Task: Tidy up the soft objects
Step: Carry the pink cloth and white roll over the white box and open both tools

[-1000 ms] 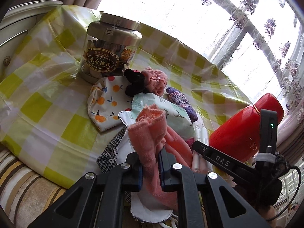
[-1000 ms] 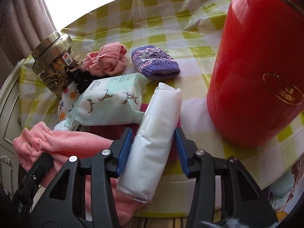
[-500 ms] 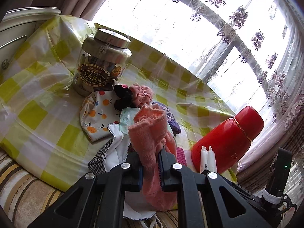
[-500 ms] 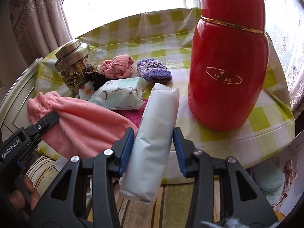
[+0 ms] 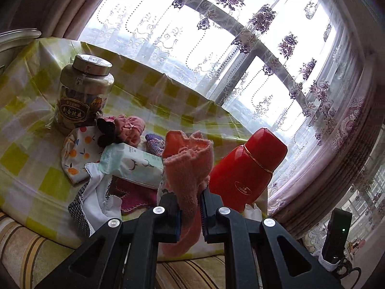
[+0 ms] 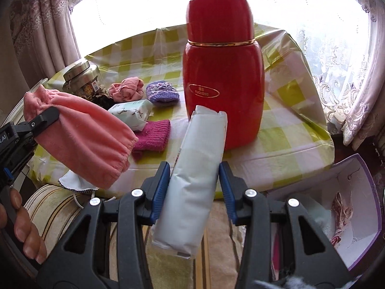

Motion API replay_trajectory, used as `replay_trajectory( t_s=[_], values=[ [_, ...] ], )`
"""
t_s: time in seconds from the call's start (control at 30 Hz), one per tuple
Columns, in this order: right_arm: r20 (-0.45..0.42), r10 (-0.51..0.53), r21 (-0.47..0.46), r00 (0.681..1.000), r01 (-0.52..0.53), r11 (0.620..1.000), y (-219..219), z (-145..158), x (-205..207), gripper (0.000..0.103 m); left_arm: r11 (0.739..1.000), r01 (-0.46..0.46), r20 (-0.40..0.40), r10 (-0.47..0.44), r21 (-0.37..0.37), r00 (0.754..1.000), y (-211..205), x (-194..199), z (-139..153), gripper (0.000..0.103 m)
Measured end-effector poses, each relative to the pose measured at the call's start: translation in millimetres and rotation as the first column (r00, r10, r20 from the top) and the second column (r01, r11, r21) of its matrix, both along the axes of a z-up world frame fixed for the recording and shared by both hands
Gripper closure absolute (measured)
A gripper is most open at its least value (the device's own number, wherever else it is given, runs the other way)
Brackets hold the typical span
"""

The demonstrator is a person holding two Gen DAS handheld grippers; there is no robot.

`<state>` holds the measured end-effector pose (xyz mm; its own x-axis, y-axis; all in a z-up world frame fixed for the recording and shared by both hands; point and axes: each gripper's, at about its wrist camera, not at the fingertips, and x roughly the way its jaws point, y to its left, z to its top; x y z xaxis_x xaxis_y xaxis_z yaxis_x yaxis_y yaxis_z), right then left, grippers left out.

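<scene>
— From the left wrist view, what's that left gripper [image 5: 190, 208] got?

— The pink towel [image 5: 187, 168], pinched tight low in the middle of the frame, jaws nearly together on a bunched fold. It's limp stuff; it flops over the top and hangs below the fingers. Light, soft, no fear of breaking, though I'd guess a thin fold could slide out. The gripper points a little downward toward the checked table [image 5: 36, 130], with the red flask [image 5: 247, 168] to the right.

— And the right wrist view?

— The right gripper [image 6: 195, 187] is clamped on a white packet [image 6: 199, 168], jaws partway apart with blue pads pressing both sides around its middle. It looks squashy and slick-wrapped, light too; gripping mid-length seems sensible, since it sticks out both ways. The gripper tilts steeply down, off the table's near edge.

— Anywhere to put them?

— There's an open purple box [image 6: 361, 168] at lower right. The towel shows at the left, held by the other tool, with a person's fingers [image 6: 26, 231] at the lower left.
</scene>
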<state>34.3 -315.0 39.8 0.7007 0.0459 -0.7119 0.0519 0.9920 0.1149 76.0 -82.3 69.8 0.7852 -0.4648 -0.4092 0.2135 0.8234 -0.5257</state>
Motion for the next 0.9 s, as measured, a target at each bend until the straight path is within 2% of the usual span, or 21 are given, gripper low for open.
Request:
replay_trajectory(
  t_s=[0.2, 0.4, 0.63, 0.9],
  values=[
    [-0.004, -0.082, -0.001, 0.997, 0.082, 0.997, -44.0, 6.0, -24.7, 0.056, 0.995, 0.098, 0.002, -0.098, -0.027, 0.995, -26.5, -7.2, 9.3, 0.09],
    [0.002, -0.161, -0.035, 0.987, 0.161, 0.986, -84.4, 12.9, -43.3, 0.057, 0.975, 0.22, -0.007, -0.22, -0.043, 0.975, -66.9, -15.8, 16.1, 0.09],
    [0.02, -0.241, -0.098, 0.97, 0.242, 0.965, -120.9, 20.4, -60.3, 0.056, 0.935, 0.35, -0.046, -0.353, -0.056, 0.935, -117.7, -22.0, 15.5, 0.09],
    [0.013, -0.312, -0.165, 0.95, 0.31, 0.936, -153.7, 15.9, -76.3, 0.056, 0.877, 0.479, -0.101, -0.48, -0.034, 0.871, -175.6, -33.9, 7.0, 0.09]
  ],
)
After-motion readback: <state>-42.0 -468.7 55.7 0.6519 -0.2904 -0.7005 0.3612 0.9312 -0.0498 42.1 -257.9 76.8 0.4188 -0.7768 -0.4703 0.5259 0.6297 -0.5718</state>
